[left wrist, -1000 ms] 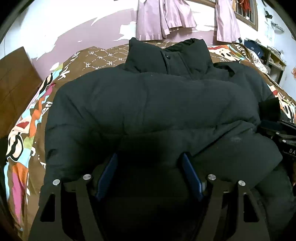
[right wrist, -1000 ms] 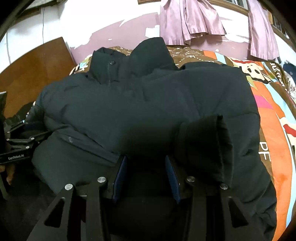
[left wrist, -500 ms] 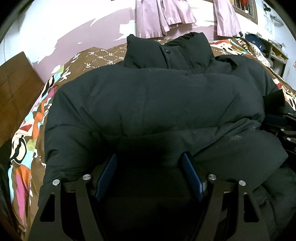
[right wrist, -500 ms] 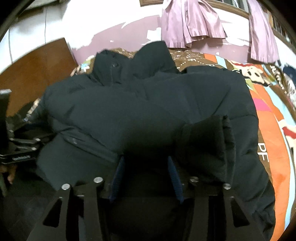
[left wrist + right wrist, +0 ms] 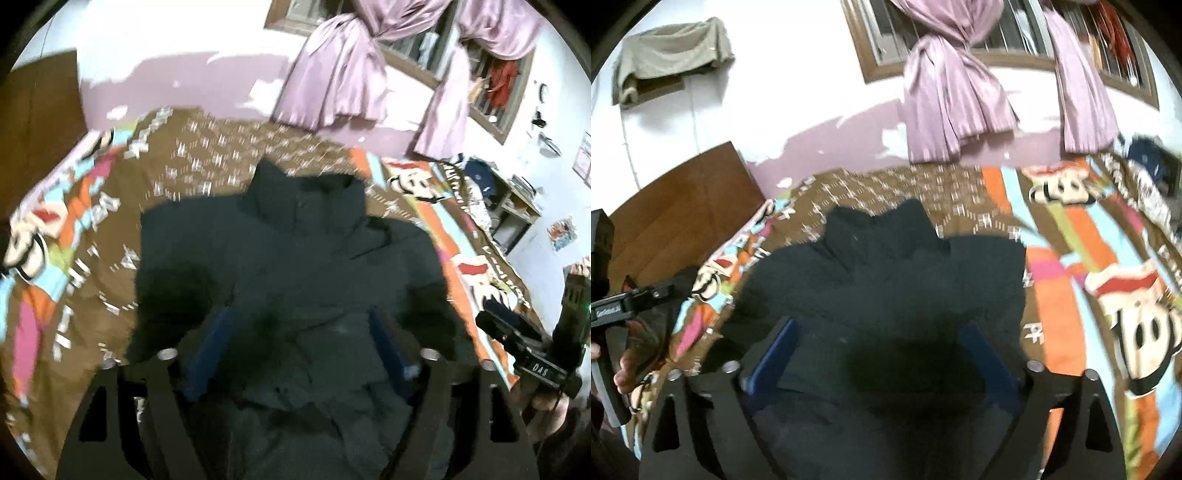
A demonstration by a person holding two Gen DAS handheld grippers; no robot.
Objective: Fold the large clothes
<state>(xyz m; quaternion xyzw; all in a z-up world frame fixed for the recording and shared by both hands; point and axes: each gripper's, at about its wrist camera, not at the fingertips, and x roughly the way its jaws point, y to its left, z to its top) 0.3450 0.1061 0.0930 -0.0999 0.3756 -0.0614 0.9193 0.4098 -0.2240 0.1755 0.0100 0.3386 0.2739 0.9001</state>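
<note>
A black puffer jacket (image 5: 295, 266) lies folded on the bed, collar toward the far wall; it also fills the middle of the right wrist view (image 5: 886, 280). My left gripper (image 5: 301, 321) is open, its blue pads wide apart above the jacket's near edge. My right gripper (image 5: 881, 332) is open too, raised over the jacket, nothing between its pads. The right gripper shows at the right edge of the left wrist view (image 5: 532, 354). The left gripper shows at the left edge of the right wrist view (image 5: 624, 299).
The bed has a brown and striped cartoon-print cover (image 5: 1071, 266). A wooden headboard (image 5: 672, 221) stands at the left. Purple curtains (image 5: 953, 96) hang at the window on the far wall. A cluttered shelf (image 5: 517, 206) stands at the far right.
Both grippers have pulled up and back from the jacket and their jaws have opened wider. The jacket now looks smaller and farther away, lying on the bed.
</note>
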